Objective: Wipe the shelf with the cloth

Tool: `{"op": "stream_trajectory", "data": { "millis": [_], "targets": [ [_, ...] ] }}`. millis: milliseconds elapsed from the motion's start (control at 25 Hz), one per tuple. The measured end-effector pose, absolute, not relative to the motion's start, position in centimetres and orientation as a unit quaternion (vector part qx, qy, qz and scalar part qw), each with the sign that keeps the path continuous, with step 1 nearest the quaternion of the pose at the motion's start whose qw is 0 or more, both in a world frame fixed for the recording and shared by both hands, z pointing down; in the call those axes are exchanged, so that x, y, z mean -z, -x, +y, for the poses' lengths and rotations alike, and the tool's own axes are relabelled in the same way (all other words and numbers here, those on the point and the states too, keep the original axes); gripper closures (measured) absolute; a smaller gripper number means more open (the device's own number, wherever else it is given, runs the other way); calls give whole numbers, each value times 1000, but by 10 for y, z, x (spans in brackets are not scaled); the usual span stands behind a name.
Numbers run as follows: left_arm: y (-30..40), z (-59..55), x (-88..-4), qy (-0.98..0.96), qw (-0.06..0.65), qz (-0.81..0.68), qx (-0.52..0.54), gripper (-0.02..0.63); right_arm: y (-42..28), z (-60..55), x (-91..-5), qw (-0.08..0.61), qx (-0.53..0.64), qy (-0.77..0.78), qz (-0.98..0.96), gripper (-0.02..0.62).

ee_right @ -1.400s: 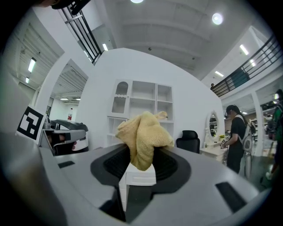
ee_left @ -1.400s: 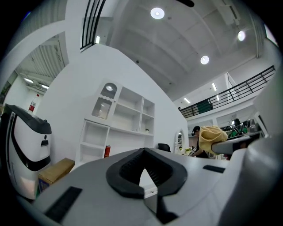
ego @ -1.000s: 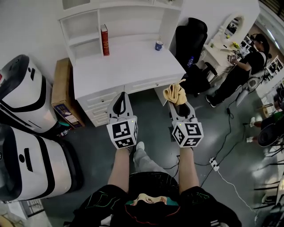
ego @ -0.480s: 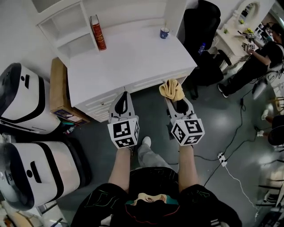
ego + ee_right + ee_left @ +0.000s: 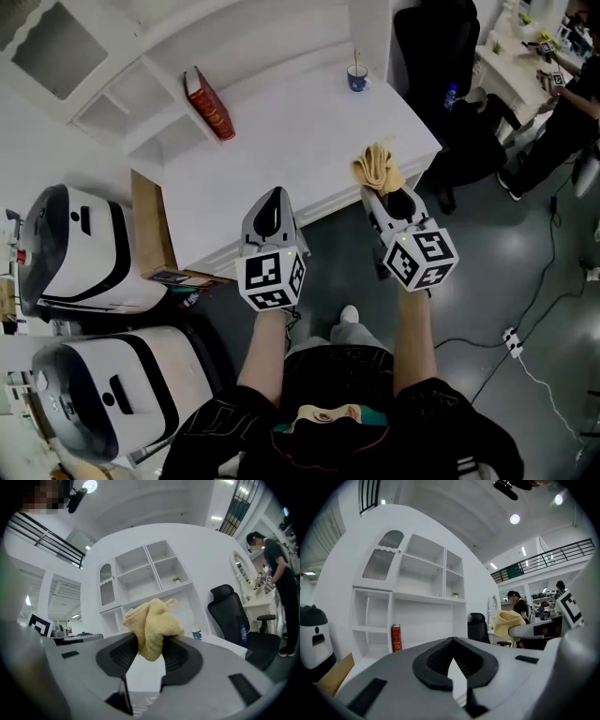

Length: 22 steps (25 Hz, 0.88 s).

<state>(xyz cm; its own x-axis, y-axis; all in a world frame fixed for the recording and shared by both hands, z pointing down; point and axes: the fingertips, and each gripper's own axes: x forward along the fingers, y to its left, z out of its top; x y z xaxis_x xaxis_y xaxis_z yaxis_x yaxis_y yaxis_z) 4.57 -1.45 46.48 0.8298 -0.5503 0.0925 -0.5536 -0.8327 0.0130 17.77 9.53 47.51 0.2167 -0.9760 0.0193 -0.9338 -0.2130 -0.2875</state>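
Note:
A yellow cloth (image 5: 377, 167) (image 5: 152, 625) is bunched between the jaws of my right gripper (image 5: 382, 190) (image 5: 149, 641), which is shut on it over the front right part of the white desk top (image 5: 300, 141). My left gripper (image 5: 272, 197) (image 5: 451, 641) is shut with nothing in it and hovers over the desk's front edge. The white shelf unit (image 5: 131, 127) (image 5: 422, 597) rises at the back of the desk. A red book (image 5: 208, 103) (image 5: 396, 638) leans in it. Both grippers point toward the shelves, still well short of them.
A blue cup (image 5: 357, 79) (image 5: 197, 633) stands at the desk's back right. A cardboard box (image 5: 150, 225) and two white machines (image 5: 75, 248) sit left of the desk. A black chair (image 5: 441, 37) and a person (image 5: 572, 84) are to the right. A cable (image 5: 514, 339) lies on the floor.
The desk has drawn closer in view, and both grippers now reach over its front edge instead of hanging over the floor. The cloth stays clamped in the right gripper.

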Motion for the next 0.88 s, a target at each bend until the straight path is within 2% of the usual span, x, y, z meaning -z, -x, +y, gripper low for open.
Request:
{"op": "stream_trajectory", "data": {
  "millis": [360, 880],
  "targets": [
    [-50, -58, -466, -942, -10, -330, -61, 607, -176, 38, -492, 116, 133, 734, 656, 449],
    [-117, -137, -503, -949, 36, -305, -72, 609, -243, -26, -518, 100, 157, 757, 626, 449]
  ]
}}
